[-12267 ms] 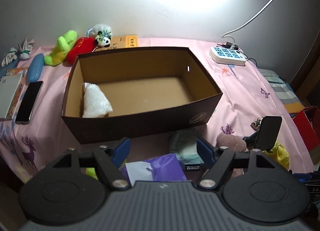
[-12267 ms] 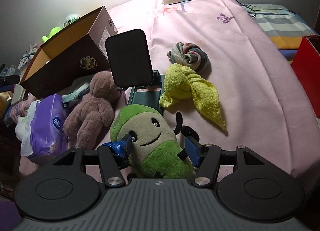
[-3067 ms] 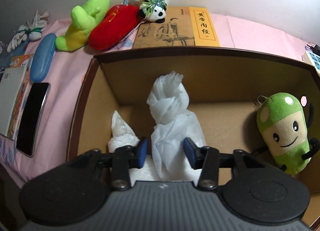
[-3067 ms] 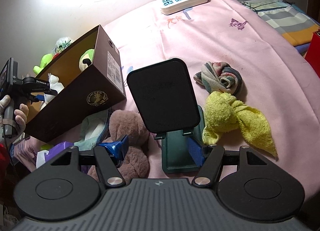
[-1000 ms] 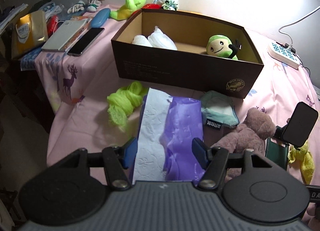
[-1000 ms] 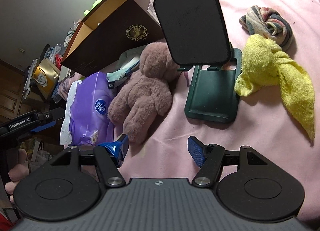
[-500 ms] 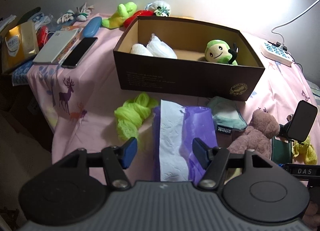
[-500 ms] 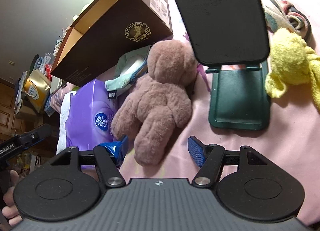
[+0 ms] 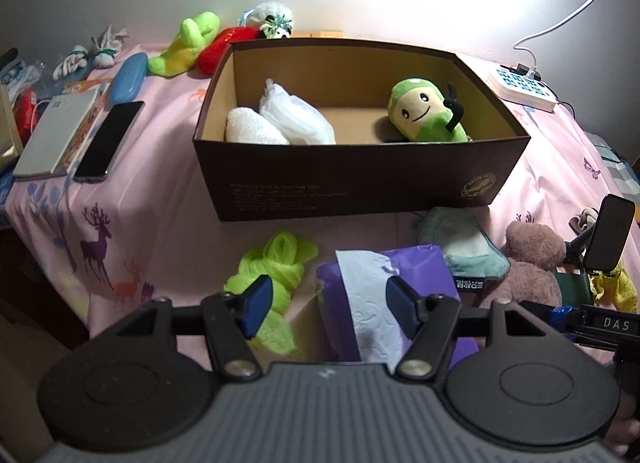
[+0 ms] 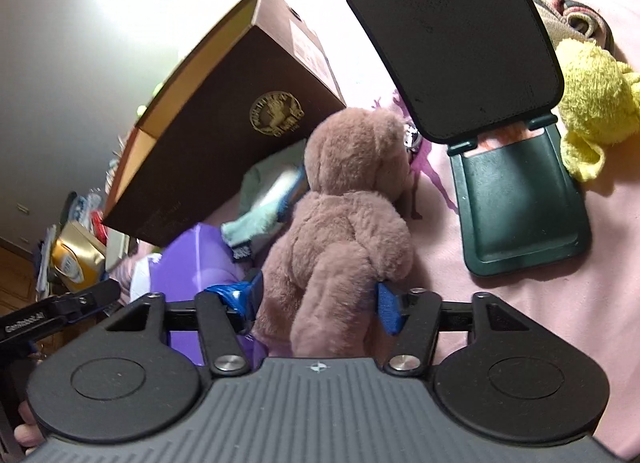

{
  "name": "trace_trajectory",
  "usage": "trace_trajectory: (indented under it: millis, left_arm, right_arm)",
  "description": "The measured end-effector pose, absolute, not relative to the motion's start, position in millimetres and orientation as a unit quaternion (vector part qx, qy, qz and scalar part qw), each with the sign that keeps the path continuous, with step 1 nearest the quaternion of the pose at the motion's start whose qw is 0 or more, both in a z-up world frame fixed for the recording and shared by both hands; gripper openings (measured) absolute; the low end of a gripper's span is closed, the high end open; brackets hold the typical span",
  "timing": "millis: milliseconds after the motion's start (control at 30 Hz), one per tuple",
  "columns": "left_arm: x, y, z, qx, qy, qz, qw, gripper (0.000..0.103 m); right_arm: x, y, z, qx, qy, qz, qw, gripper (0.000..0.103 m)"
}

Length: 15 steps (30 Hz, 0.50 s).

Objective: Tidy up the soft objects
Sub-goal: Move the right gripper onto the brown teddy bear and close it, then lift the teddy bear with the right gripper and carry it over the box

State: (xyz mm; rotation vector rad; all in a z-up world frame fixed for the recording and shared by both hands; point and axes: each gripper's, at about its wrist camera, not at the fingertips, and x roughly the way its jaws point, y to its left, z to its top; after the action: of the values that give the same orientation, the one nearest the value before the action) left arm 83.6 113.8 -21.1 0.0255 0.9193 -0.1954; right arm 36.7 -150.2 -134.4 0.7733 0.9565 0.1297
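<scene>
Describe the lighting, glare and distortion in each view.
Left wrist view: lamp glare whitens the wall top right, the box edges bow from the fisheye, left side falls dark. Right wrist view: glare top left, the brown teddy is sharp, the phone stand looms oversized.

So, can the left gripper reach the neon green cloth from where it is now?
Probably yes. The left gripper is open, the neon green cloth lies uncovered beside its left finger, and only the purple tissue pack sits alongside.

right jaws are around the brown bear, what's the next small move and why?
Probably finish the squeeze, then lift. The right gripper straddles the brown bear's lower body and its jaws are closing on it, while the bear lies on the pink cloth outside the brown box, which has bare floor between its white bundles and green plush.
</scene>
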Motion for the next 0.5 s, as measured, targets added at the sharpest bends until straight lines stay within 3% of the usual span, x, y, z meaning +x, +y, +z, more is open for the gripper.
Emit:
trace_trajectory:
  millis: [67, 133, 500]
  left_arm:
    - [88.4, 115.5, -22.0, 0.015, 0.442, -0.105, 0.891, 0.068]
    - [92.2, 116.3, -22.4, 0.016, 0.441, -0.114, 0.89, 0.069]
    - [96.7, 126.3, -26.2, 0.008, 0.445, -0.122, 0.887, 0.07]
  right_arm:
    - [37.9, -148.4, -135.6, 0.386, 0.441, 0.049, 0.809, 0.016]
    - [38.2, -152.9, -139.8, 0.413, 0.441, 0.041, 0.795, 0.015]
    - [50.1, -149.9, -141.7, 0.425, 0.423, 0.007, 0.8, 0.026]
